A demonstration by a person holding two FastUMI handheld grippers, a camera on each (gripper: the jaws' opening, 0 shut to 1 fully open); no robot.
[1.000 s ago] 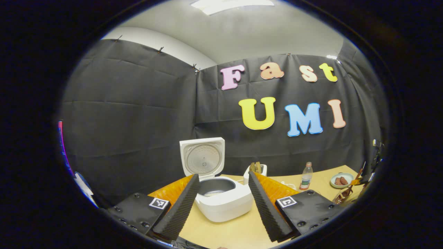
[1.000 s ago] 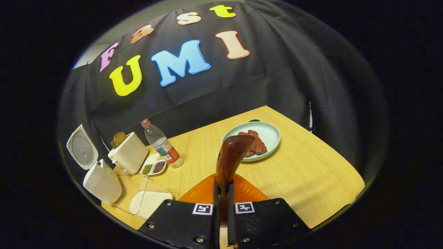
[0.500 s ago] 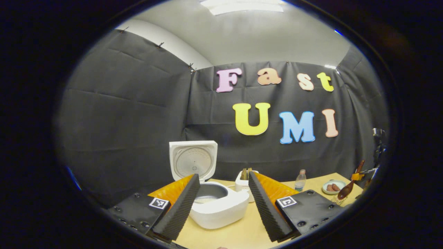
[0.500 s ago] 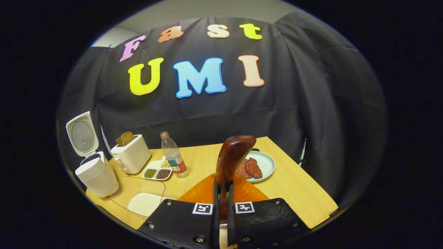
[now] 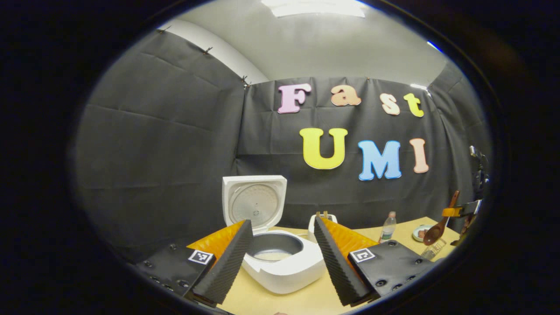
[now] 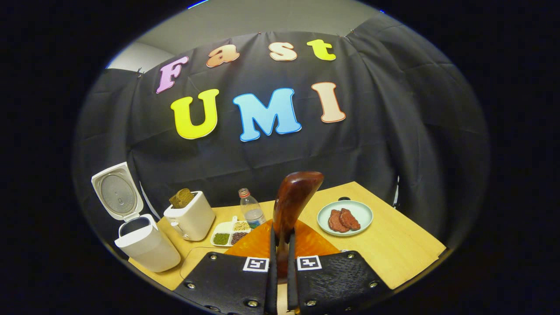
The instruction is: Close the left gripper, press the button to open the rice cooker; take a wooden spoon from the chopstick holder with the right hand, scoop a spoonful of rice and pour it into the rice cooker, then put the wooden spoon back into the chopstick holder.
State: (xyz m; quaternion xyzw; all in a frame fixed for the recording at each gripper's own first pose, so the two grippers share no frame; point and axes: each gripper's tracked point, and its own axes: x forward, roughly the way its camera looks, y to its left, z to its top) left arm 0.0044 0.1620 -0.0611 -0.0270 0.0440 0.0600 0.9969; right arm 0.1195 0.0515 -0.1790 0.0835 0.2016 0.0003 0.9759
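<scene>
The white rice cooker [image 5: 284,269] stands open on the table, lid [image 5: 254,202] upright, with a little rice in its grey pot. My left gripper [image 5: 282,221] hovers in front of it, open, with nothing between its fingers. My right gripper [image 6: 280,238] is shut on the handle of the dark wooden spoon [image 6: 296,194], whose bowl points up and forward. In the left gripper view the spoon [image 5: 434,234] hangs bowl-down at the far right, above a clear ribbed holder [image 5: 433,250]. In the right gripper view the open rice cooker [image 6: 146,248] sits at the far left.
On the wooden table [image 6: 393,245] stand a white toaster [image 6: 191,218] with bread, a water bottle [image 6: 251,211], a divided dish of beans [image 6: 227,235] and a pale plate of meat [image 6: 345,216]. The rim of a clear container [image 6: 192,256] shows beside the cooker.
My right gripper has lifted and levelled with the spoon still in it, so the clear rice container has slid almost under its view. The left gripper has barely shifted and stays open.
</scene>
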